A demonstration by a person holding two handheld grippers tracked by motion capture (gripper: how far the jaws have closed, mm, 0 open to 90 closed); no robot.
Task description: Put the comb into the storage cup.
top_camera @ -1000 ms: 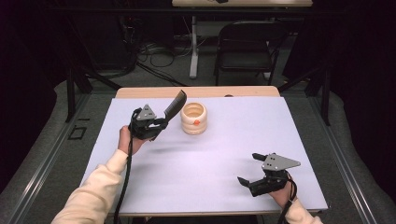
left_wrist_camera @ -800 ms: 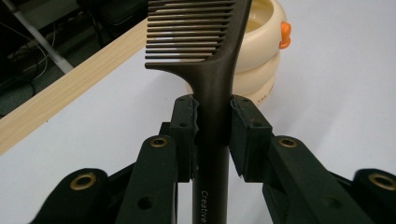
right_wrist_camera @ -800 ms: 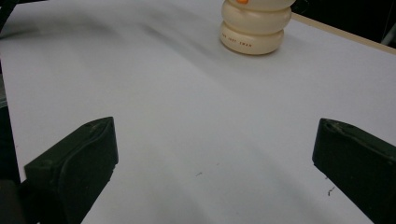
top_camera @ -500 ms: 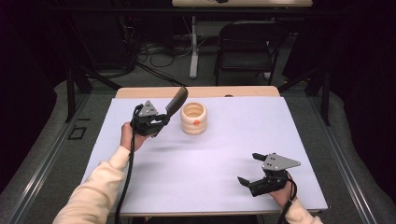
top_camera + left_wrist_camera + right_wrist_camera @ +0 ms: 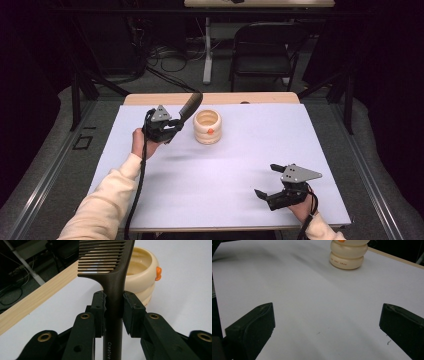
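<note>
table [image 5: 310,150]: we see a white top with a wooden strip along the far edge
cup [image 5: 207,126]: we see a cream ribbed one with an orange spot, upright, far-centre of the table
left gripper [image 5: 172,126]: we see it clamped on the comb's handle, held above the table just left of the cup
right gripper [image 5: 272,182]: we see the jaws spread wide with nothing between them, near right of the table
comb [image 5: 113,277]: we see a dark one, teeth end reaching towards the cup rim
</note>
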